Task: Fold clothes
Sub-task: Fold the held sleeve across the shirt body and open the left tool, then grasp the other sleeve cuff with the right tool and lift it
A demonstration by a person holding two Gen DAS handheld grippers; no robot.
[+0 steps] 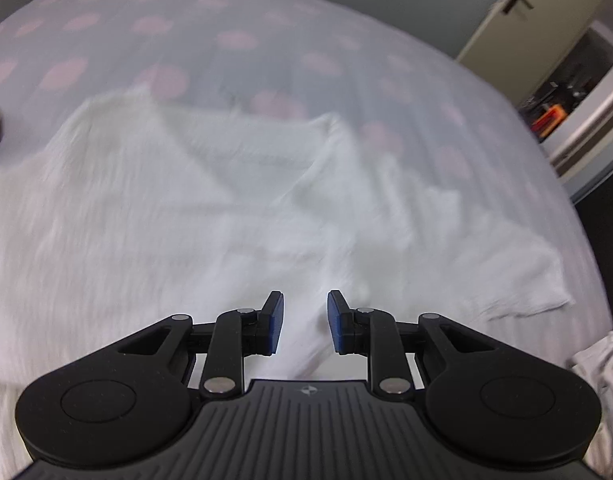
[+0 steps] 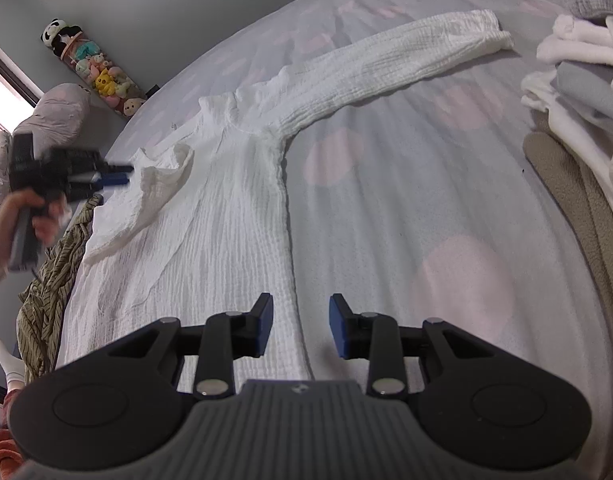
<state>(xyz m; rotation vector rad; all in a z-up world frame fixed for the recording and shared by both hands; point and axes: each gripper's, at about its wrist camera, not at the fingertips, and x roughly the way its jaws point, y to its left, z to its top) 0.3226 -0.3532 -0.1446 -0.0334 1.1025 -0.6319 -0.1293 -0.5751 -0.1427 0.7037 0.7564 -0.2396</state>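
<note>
Garment: a white crinkled-cotton long-sleeved top [image 2: 234, 216] lies spread face-down or face-up (I can't tell which) on the bed's pale grey sheet with pink dots [image 2: 446, 184].
Sleeves: one sleeve [image 2: 386, 68] stretches straight out across the sheet; the other sleeve [image 2: 146, 200] is turned in over the body.
Left claw [image 1: 305, 322]: jaws apart, nothing between them, hovering above the white cloth; its view is blurred.
Right claw [image 2: 300, 326]: jaws apart and empty, poised over the hem edge of the top.
Step, as I judge it: sleeve folding, one side in, one side still out.
Next move: likely a pinch on the outstretched sleeve near the cuff, carried across the body and laid flat without dragging the thin fabric.
Nearby: a stack of folded white and grey clothes [image 2: 578, 72] at the bed's edge.
</note>
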